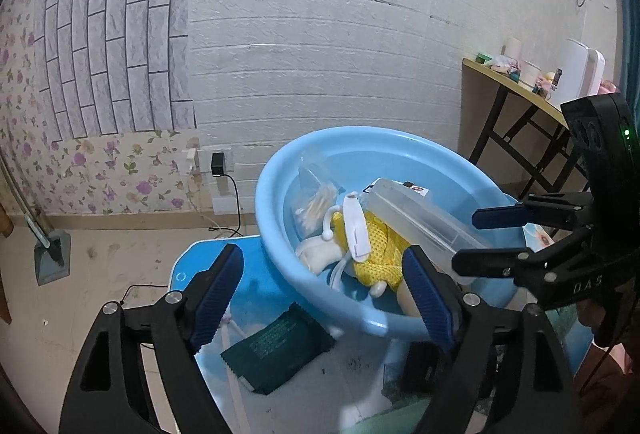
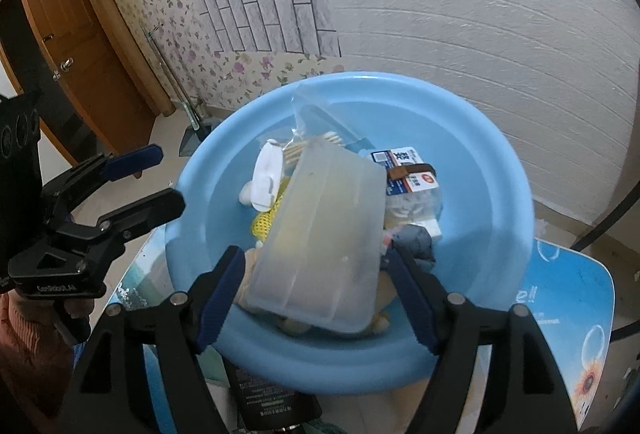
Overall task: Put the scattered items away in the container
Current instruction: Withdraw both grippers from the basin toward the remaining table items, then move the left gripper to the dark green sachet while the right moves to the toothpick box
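A light-blue basin (image 1: 280, 234) (image 2: 480, 161) stands on a blue printed tabletop (image 1: 256, 286). In it lie a translucent plastic box (image 2: 320, 238) (image 1: 416, 209), yellow mesh (image 1: 380, 250), a white hook (image 1: 356, 226), a bag of cotton swabs (image 2: 316, 141) and a blue-labelled packet (image 2: 408, 173). My right gripper (image 2: 318, 294) (image 1: 468, 238) straddles the box, open, with small gaps at both pads. My left gripper (image 1: 326, 294) (image 2: 168, 175) is open and empty, held over the basin's near left rim. A dark green packet (image 1: 276, 350) lies on the table beside the basin.
A black labelled item (image 2: 276, 394) lies by the basin's near edge. A side table (image 1: 516, 85) with jars and a white box stands at the right wall. A dustpan (image 1: 52, 254) and a plugged-in charger (image 1: 218, 163) are by the wall, and a wooden door (image 2: 80, 65) at far left.
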